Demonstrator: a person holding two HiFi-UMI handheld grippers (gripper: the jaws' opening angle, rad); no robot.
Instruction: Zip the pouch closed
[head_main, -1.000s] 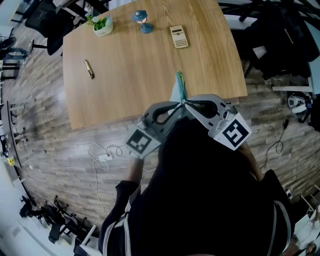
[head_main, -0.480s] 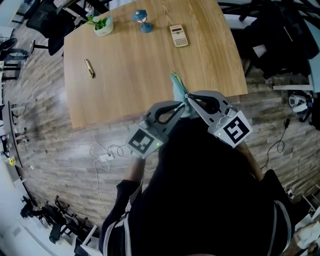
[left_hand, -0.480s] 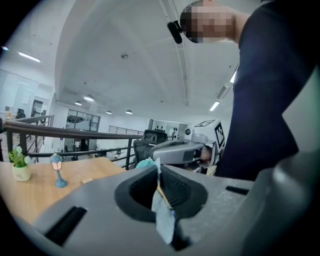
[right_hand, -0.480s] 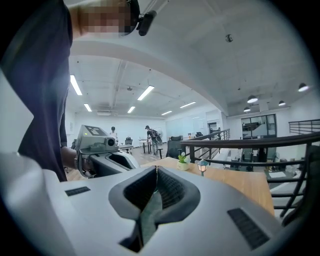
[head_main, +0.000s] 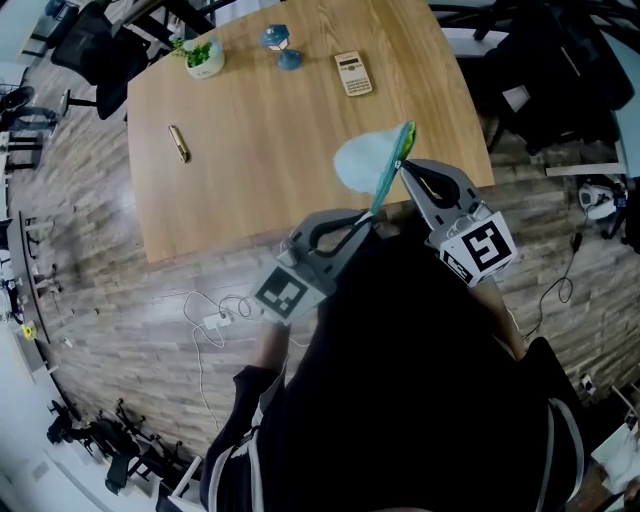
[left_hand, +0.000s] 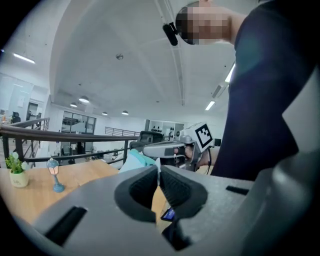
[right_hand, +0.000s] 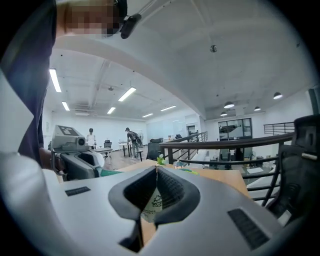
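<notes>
1. Table (head_main: 250, 180): wooden top, lying beyond the fingers of both grippers. Its near edge passes under the held item.

2. Left gripper (head_main: 370, 218): its fingers (left_hand: 135, 192) are closed together. A thin pale edge of the pouch (head_main: 365, 160) is pinched at their tips. In the left gripper view the teal body of the pouch rises just past the tips.

3. Right gripper (head_main: 403, 163): its fingers (right_hand: 172, 192) are closed on the pouch. A printed pale panel of the pouch hangs between the pads. In the head view these tips meet the green strip along the pouch's edge, above and outboard of the left fingertips.

4. Pouch: light blue, lifted clear of the table and stretched between the two sets of fingertips. Its broad face fans out to the far side of the left fingers. Whether the zip is open or closed cannot be determined.

5. Calculator (head_main: 352, 73): flat on the table, well beyond both sets of fingers.

6. Potted plant (head_main: 205, 55): upright at the far corner, well away from the left fingers.

7. Lamp figurine (head_main: 280, 42): blue, upright, between the plant and the calculator.

8. Gold tube (head_main: 178, 142): lying on the table, well off to the left of the left fingers.
</notes>
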